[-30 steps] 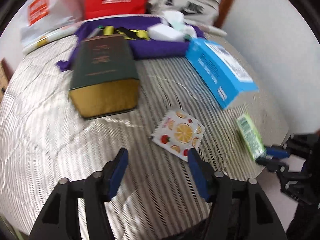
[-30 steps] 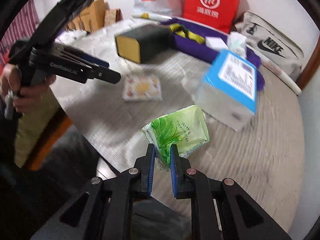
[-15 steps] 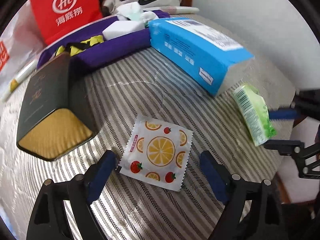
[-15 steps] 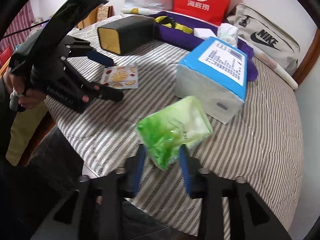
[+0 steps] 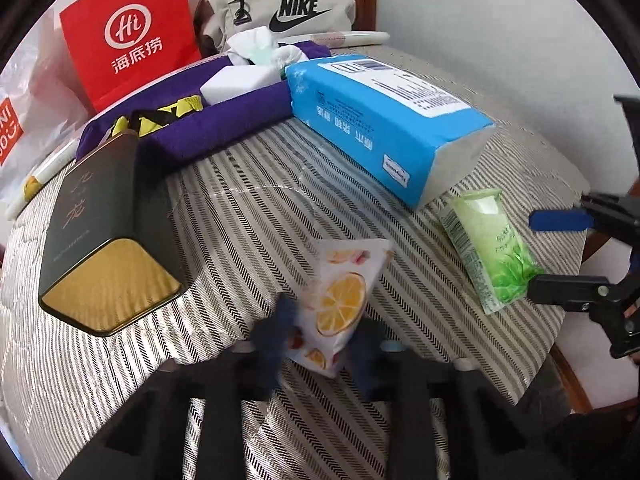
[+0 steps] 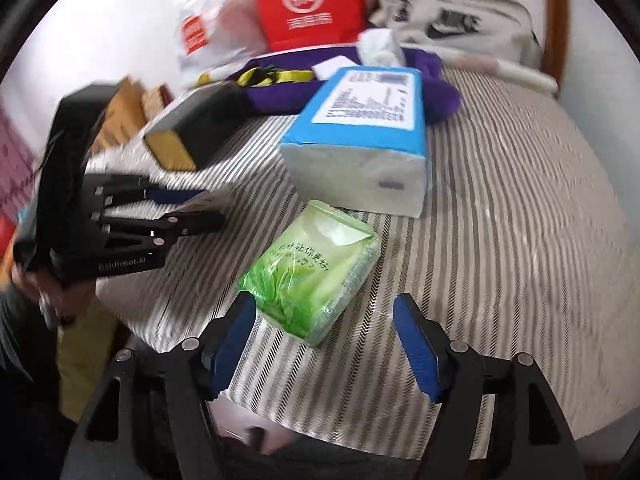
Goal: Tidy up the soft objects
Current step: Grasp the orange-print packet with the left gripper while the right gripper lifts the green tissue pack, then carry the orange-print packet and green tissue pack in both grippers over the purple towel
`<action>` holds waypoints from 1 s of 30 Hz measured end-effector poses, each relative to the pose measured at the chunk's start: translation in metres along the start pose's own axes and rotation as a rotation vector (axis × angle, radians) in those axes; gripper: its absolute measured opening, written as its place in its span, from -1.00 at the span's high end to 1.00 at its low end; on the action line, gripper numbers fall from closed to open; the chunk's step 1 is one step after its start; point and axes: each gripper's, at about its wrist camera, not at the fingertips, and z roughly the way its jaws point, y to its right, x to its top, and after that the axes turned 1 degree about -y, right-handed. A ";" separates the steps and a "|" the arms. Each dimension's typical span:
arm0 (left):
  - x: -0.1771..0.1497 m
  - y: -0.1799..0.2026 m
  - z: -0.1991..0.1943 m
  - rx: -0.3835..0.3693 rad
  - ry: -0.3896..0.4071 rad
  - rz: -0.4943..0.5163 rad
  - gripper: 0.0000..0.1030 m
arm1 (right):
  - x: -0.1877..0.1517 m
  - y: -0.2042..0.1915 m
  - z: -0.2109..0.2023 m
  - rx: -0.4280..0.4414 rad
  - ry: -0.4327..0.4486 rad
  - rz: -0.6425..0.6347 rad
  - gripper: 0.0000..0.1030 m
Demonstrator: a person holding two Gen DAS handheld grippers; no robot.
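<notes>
My left gripper (image 5: 322, 334) is shut on a white tissue packet with orange slices (image 5: 340, 300), which buckles upward between the blurred blue pads. My right gripper (image 6: 324, 344) is open; a green tissue pack (image 6: 316, 276) lies on the striped bed just in front of it, free of the pads. The green pack also shows in the left wrist view (image 5: 490, 248), with my right gripper (image 5: 560, 248) at its right. A large blue tissue pack (image 5: 384, 128) lies behind both. My left gripper shows blurred in the right wrist view (image 6: 192, 216).
A dark box with a gold end (image 5: 104, 232) lies at the left. Purple cloth (image 5: 224, 120) with a white block, a red bag (image 5: 128, 36) and a grey Nike bag (image 5: 288, 12) line the back. The bed edge (image 5: 552, 320) runs close on the right.
My left gripper moved onto the orange-print packet and closed on it, crumpling it up. My right gripper opened and let go of the green pack, which now lies on the bed.
</notes>
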 end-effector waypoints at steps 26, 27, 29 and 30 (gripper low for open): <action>-0.034 -0.074 -0.026 -0.044 0.009 -0.308 0.84 | 0.019 -0.014 0.025 -0.124 -0.009 0.043 -0.17; -0.036 -0.077 -0.027 -0.041 0.006 -0.322 0.84 | 0.018 -0.014 0.023 -0.122 -0.003 0.032 -0.16; -0.039 -0.083 -0.029 -0.047 0.009 -0.353 0.84 | 0.018 -0.015 0.022 -0.115 -0.001 0.021 -0.15; -0.040 -0.085 -0.030 -0.055 0.012 -0.370 0.84 | 0.017 -0.014 0.021 -0.105 -0.003 0.019 -0.14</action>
